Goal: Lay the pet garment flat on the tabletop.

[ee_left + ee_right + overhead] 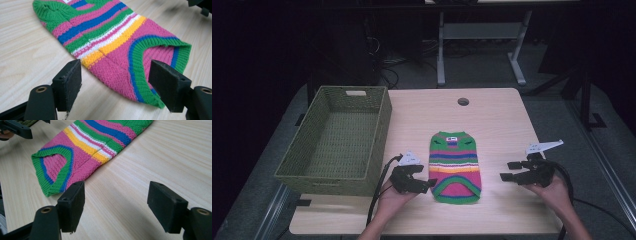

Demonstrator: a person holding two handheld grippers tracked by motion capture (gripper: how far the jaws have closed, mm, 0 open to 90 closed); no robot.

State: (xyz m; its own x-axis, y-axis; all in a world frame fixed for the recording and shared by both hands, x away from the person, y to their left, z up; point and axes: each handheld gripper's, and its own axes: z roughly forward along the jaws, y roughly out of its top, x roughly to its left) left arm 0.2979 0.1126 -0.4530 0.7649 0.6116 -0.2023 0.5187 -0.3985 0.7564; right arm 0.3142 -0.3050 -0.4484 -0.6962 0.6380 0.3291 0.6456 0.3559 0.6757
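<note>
- I see the green woven basket [337,142] at the table's [502,120] left edge, with nothing in it.
- My striped knitted sweater [454,166] lies flat near the front edge, between both grippers.
- The left gripper [428,184] sits just beside its hem, jaws apart, gripping nothing.
- The right gripper [508,171], well clear, is likewise spread wide.
- The room beyond is too dark to read.

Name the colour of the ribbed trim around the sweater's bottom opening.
Green, with a blue stripe just inside it, on the striped sweater; the left gripper view shows it best.
</note>
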